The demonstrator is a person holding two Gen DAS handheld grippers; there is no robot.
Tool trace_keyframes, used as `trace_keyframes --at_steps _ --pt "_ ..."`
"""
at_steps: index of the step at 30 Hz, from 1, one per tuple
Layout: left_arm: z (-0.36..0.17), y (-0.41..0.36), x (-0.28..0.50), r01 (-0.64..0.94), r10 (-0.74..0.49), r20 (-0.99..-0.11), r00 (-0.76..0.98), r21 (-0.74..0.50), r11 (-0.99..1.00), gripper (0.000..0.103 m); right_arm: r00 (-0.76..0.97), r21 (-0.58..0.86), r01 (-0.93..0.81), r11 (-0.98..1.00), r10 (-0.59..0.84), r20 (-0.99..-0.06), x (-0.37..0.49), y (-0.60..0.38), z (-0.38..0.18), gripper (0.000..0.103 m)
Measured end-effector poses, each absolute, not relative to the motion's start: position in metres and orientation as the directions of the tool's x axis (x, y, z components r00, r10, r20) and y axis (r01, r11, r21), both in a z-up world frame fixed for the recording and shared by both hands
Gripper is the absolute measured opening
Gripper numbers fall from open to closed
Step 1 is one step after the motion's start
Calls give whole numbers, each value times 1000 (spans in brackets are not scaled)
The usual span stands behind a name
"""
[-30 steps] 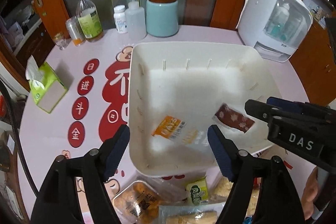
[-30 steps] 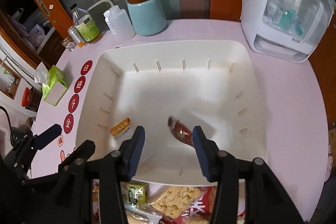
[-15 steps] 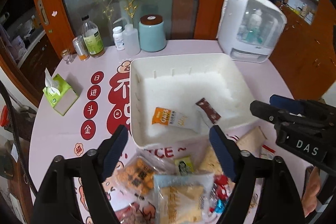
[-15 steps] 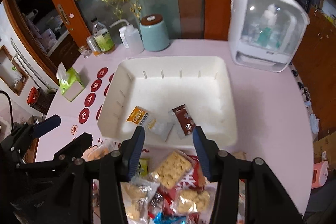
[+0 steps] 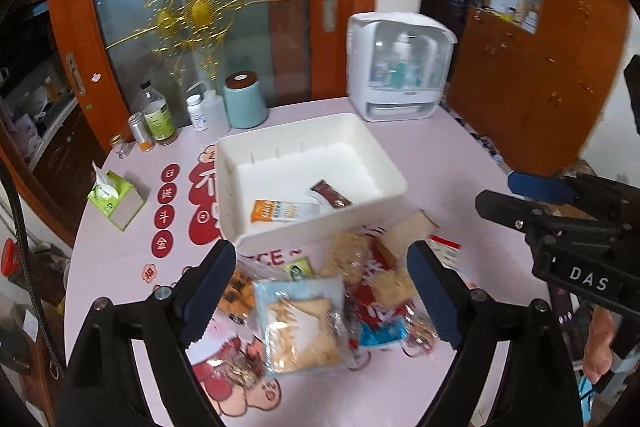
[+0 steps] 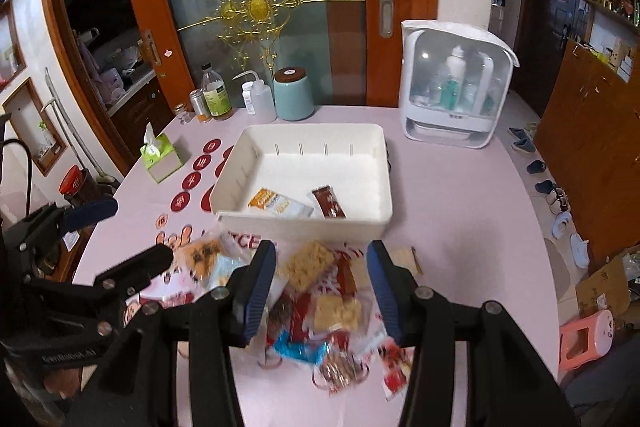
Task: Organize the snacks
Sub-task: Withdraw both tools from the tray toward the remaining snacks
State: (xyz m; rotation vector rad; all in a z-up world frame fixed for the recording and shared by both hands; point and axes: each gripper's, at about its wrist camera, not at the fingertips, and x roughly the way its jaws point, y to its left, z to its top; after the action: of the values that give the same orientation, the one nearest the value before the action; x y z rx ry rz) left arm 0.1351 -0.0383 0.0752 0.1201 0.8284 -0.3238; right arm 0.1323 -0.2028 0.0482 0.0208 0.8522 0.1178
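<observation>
Over the snack pile (image 5: pixel 320 299), your left gripper (image 5: pixel 320 293) hangs with jaws wide apart, empty. From the right wrist, your right gripper (image 6: pixel 322 287) gapes likewise; two packets lie in the white bin (image 6: pixel 376 143).

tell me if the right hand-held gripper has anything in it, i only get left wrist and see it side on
Observer: No. The right wrist view shows the right hand-held gripper open and empty, pointed at the snacks.
Operator: ok, anything on the floor on that side
Observer: Yes, a pink stool stands on the floor off the table on its right.
</observation>
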Motion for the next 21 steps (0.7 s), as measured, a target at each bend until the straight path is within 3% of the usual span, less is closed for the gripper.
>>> trace_keyframes --at_steps 13,21 --pt "58 -46 75 388 -287 -724 628 -29 921 88 645 73 -70 995 101 -757 63 -242 17 48" --pt "15 -63 64 404 -318 -741 591 -70 912 88 620 81 -54 995 97 -778 52 -266 -23 48"
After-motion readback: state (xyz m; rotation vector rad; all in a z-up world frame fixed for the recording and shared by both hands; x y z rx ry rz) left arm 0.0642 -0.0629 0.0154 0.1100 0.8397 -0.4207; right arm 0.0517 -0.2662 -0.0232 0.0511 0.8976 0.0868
